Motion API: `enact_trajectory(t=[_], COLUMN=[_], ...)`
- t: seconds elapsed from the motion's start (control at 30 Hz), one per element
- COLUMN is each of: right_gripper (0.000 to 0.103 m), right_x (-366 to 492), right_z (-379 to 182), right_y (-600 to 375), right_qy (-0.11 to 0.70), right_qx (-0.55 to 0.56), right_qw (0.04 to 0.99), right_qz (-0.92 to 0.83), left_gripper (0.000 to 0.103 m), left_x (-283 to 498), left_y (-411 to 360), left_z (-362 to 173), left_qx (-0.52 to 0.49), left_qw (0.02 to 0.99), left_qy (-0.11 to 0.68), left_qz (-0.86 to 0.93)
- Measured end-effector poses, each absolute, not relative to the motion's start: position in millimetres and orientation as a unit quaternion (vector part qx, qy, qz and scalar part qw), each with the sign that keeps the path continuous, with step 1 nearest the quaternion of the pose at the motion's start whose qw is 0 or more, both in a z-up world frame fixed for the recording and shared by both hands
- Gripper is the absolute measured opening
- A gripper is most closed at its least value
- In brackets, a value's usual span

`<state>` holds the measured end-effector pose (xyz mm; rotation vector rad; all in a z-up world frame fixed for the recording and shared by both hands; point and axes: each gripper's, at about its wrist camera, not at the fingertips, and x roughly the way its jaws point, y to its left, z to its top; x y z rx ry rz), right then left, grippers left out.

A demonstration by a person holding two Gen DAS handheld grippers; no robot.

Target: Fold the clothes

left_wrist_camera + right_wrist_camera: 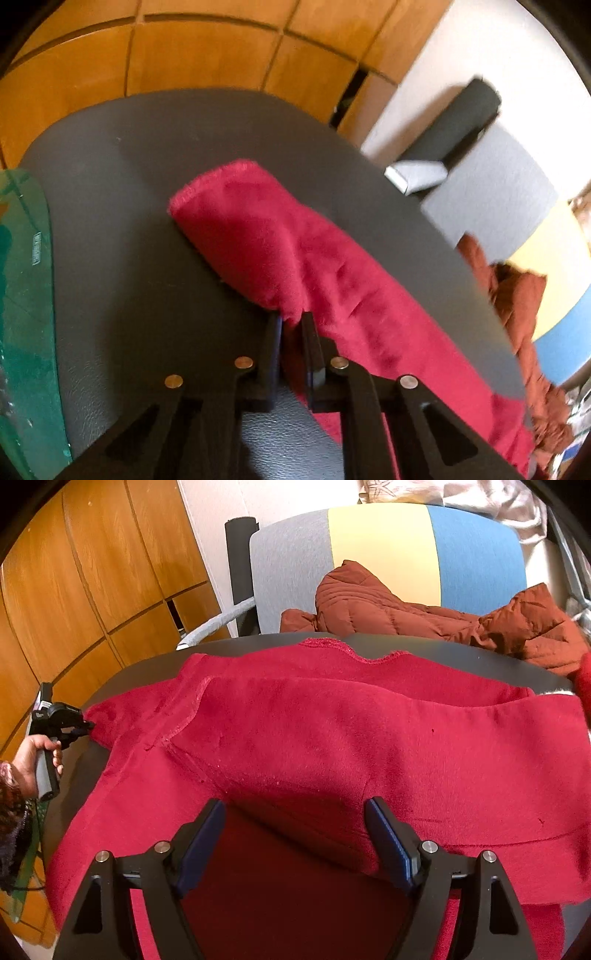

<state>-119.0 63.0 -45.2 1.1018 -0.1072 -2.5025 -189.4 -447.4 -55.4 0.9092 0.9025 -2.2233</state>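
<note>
A red garment lies spread over the dark grey table. Its sleeve stretches out across the table in the left wrist view. My left gripper is shut on the near edge of that sleeve. The right wrist view shows the same gripper at the far left, held by a hand and pinching the sleeve's end. My right gripper stands open just above the body of the garment, with red cloth below its blue pads and nothing between them.
A rust-coloured padded jacket lies on a grey, yellow and blue chair right behind the table. Wooden cupboards stand beyond it. A green glass sheet borders the table's left side.
</note>
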Motion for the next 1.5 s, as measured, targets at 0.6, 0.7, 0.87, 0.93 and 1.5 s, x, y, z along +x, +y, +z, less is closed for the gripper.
enact_trajectory(t=[0.6,0.7,0.87,0.93,1.5], right_gripper=[0.08,0.08,0.079,0.079,0.072], right_x=[-120,-121,-122,-123,-137], right_z=[-46,-46,-46,-47,3], right_y=[72,75,78,80,39], right_qy=[-0.073,-0.083,-0.095,-0.101,-0.097], right_qx=[0.389,0.388,0.386,0.385,0.37], right_qw=[0.21,0.213,0.216,0.218,0.22], right_qz=[-0.894,-0.893,-0.892,-0.891,-0.897], left_gripper=[0.008,0.008,0.01,0.01,0.022], left_x=[-199,-200,-202,-198,-150], left_y=[-211,-160,-91,-80,-213], left_z=[34,26,-18,-27,-73], left_qx=[0.252,0.262,0.357,0.385,0.37], left_qw=[-0.051,-0.102,-0.163,-0.172,-0.042], left_qy=[0.184,0.159,0.117,0.094,0.329], left_qz=[-0.949,-0.946,-0.912,-0.902,-0.868])
